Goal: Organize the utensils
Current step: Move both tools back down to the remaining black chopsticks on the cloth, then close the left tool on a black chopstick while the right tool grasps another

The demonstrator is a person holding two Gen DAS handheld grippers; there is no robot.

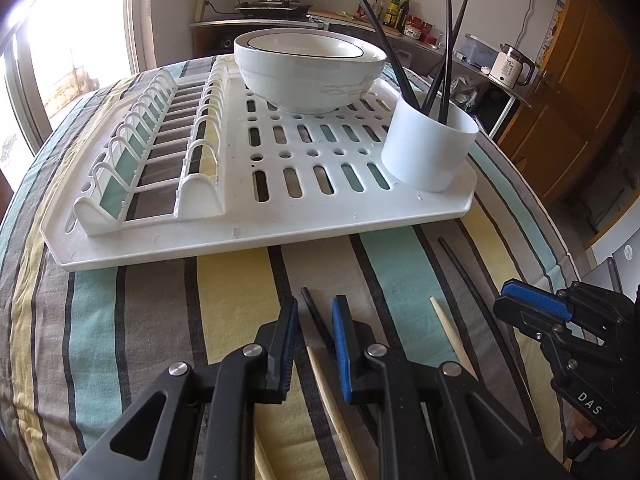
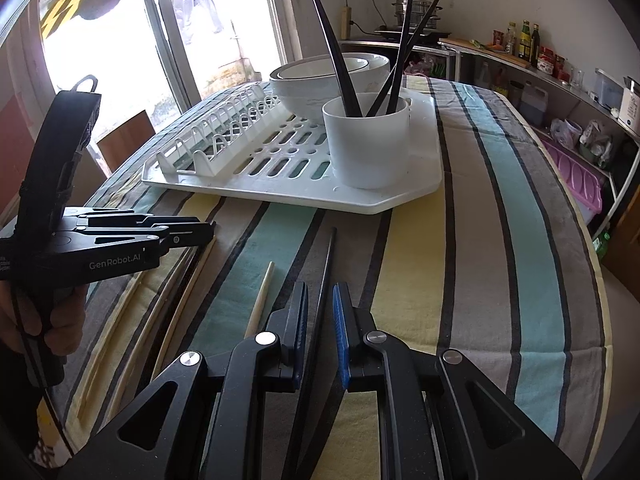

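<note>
My left gripper (image 1: 314,312) is open low over the striped cloth, its blue pads on either side of the tip of a black chopstick (image 1: 310,304) without touching it. My right gripper (image 2: 322,296) is open as well and straddles another black chopstick (image 2: 330,252) that lies flat on the cloth. Pale wooden chopsticks (image 1: 448,332) (image 2: 262,296) rest between the two black ones. A white cup (image 1: 428,152) (image 2: 368,148) on the drying rack (image 1: 280,224) holds several upright black chopsticks.
Stacked white bowls (image 1: 308,68) sit at the back of the rack, beside its plate slots (image 1: 160,140). A wooden chair (image 2: 124,140) stands by the table's far left side. A counter with bottles (image 2: 524,40) runs along the right wall.
</note>
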